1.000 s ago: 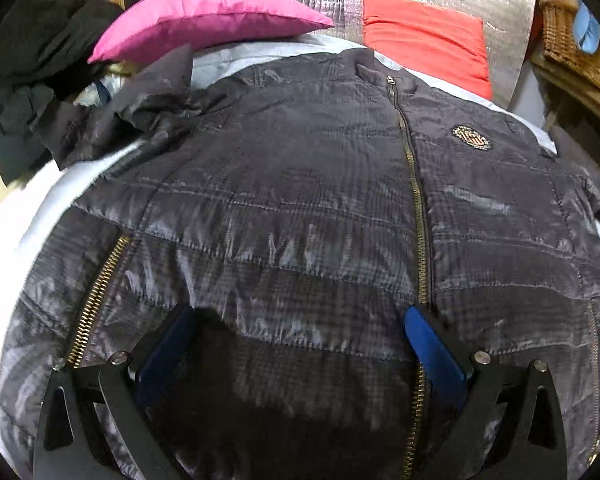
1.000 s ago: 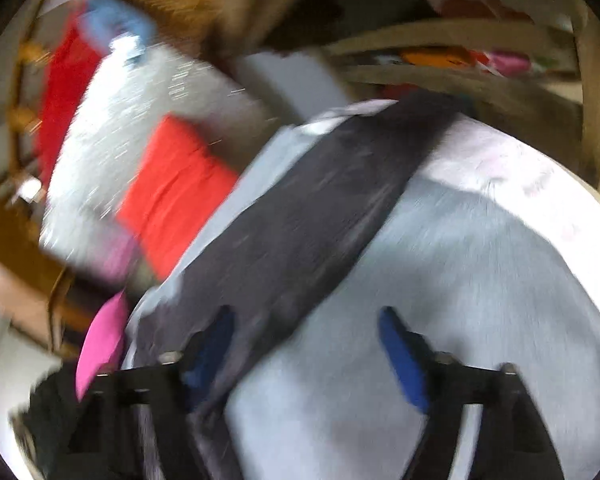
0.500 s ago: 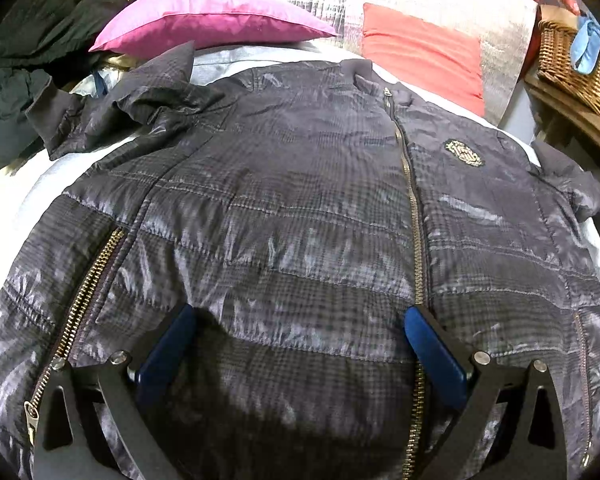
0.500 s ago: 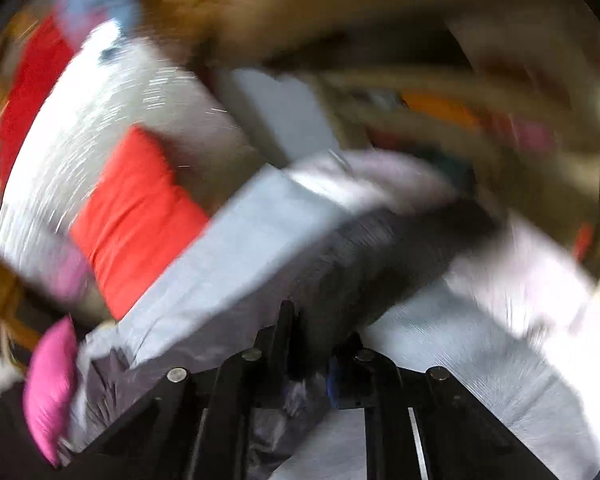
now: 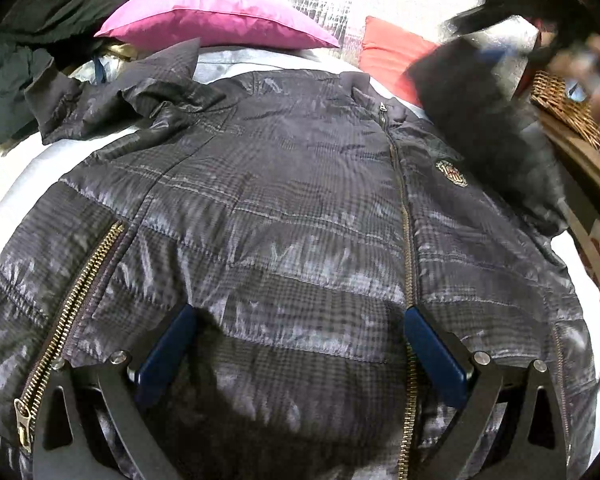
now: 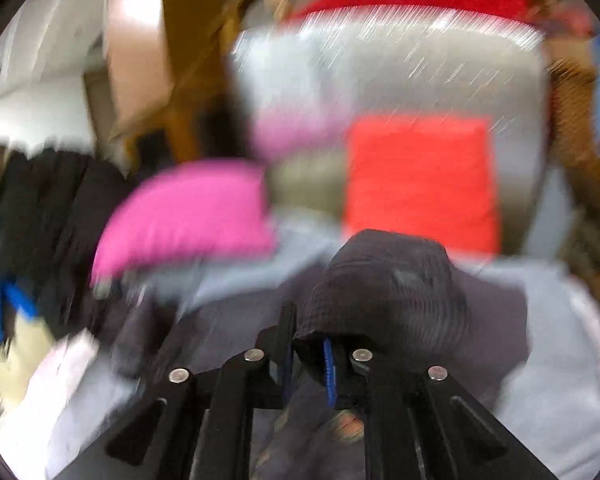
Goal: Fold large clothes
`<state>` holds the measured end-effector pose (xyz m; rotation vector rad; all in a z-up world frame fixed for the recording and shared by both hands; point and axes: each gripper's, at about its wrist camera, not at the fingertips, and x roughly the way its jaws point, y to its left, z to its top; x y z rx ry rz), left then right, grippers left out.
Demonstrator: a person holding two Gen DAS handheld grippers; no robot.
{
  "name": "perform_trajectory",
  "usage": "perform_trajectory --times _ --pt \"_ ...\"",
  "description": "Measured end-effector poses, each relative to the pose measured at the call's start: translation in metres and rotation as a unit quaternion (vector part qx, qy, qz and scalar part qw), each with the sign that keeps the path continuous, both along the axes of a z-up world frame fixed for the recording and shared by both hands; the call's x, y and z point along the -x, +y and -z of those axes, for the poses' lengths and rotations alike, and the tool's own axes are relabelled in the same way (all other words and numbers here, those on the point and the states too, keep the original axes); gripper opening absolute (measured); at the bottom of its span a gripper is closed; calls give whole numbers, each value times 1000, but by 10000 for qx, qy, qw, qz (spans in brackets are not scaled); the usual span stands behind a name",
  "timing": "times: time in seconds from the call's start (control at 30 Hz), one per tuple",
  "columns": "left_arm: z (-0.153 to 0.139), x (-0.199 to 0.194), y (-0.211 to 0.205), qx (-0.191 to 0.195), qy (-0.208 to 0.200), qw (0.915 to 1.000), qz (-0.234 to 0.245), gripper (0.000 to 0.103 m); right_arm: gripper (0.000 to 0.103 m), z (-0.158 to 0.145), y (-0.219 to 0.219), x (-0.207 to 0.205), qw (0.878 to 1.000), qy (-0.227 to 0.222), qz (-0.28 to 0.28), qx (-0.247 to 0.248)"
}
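A dark quilted jacket point(image 5: 284, 208) lies front up on a pale bed sheet point(image 5: 28, 164), zipped, with a crest badge point(image 5: 452, 174) on its chest. My left gripper point(image 5: 300, 340) is open and hovers just over the jacket's lower front. The jacket's left sleeve point(image 5: 112, 100) lies crumpled at the top left. My right gripper point(image 6: 308, 360) is shut on the jacket's right sleeve point(image 6: 384, 292) and holds it lifted; the raised sleeve shows blurred in the left wrist view point(image 5: 484, 120).
A pink pillow point(image 5: 216, 20) and an orange-red cushion point(image 5: 392, 52) lie at the head of the bed. Dark clothes point(image 5: 32, 40) are piled at the far left. A wicker basket point(image 5: 568, 108) on a wooden shelf stands at the right.
My right gripper closed on the right sleeve and lifted it up and inward over the jacket. My left gripper stayed open over the hem, drifting slightly.
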<state>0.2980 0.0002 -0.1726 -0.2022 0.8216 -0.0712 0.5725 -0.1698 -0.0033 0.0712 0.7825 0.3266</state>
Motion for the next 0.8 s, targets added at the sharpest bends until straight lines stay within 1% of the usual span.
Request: perform_trajectory --times 0.03,0.07,0.1,0.13,0.17,0.27,0.33,0.37,0.43,0.47,0.5,0.53,0.57,0.6,0.63,0.67,0.7,0.73,0.8 --pt "0 0 0 -1 0 10000 0 103 77 25 9 -6 9994 340 -50 31" --pt "0 0 -1 -6 2 10000 0 103 93 43 10 -11 9987 492 -59 71" --pt "0 0 -1 -11 2 10000 -1 103 93 65 13 -11 9978 635 -13 162" --pt "0 -1 -2 -19 6 10000 -2 103 93 75 10 -7 9975 695 -1 117" --pt "0 -1 -2 -31 10 10000 -2 103 93 82 4 -4 9971 754 9 -109" --pt "1 -2 -4 -98 32 9999 -6 103 93 81 -27 12 9956 602 211 -690" --pt "1 -2 -5 -138 42 9999 -6 103 93 74 -53 17 9913 476 477 -1127" --pt "1 -3 -5 -140 43 9999 -7 103 93 72 -73 20 9871 415 669 -1393" --pt "1 -4 -6 -172 57 9998 -9 103 93 76 -102 23 9793 358 1033 -1702" --pt "1 -5 -7 -192 64 9998 -11 103 93 79 -120 28 9727 335 1265 -1917" --pt "1 -6 -8 -221 74 9997 -13 103 93 84 -135 34 9656 328 1434 -2143" --pt "1 -6 -8 -245 82 9997 -12 103 93 93 -154 38 9542 365 1621 -2490" --pt "2 -7 -9 -289 99 9995 -14 103 93 104 -167 39 9445 457 1762 -2735" --pt "2 -8 -11 -335 117 9994 -17 103 93 118 -177 39 9365 625 1904 -2879" --pt "2 -7 -11 -363 128 9993 -18 103 93 129 -185 39 9306 777 1944 -3002" --pt "2 -8 -13 -400 146 9991 -19 103 93 134 -190 40 9269 835 1920 -3115" --pt "2 -9 -12 -418 156 9990 -20 103 93 133 -193 44 9242 760 1830 -3265" --pt "2 -9 -13 -437 166 9989 -21 103 93 128 -193 46 9242 671 1758 -3323" --pt "3 -11 -15 -532 204 9984 -25 103 93 114 -194 56 9234 337 1472 -3529"
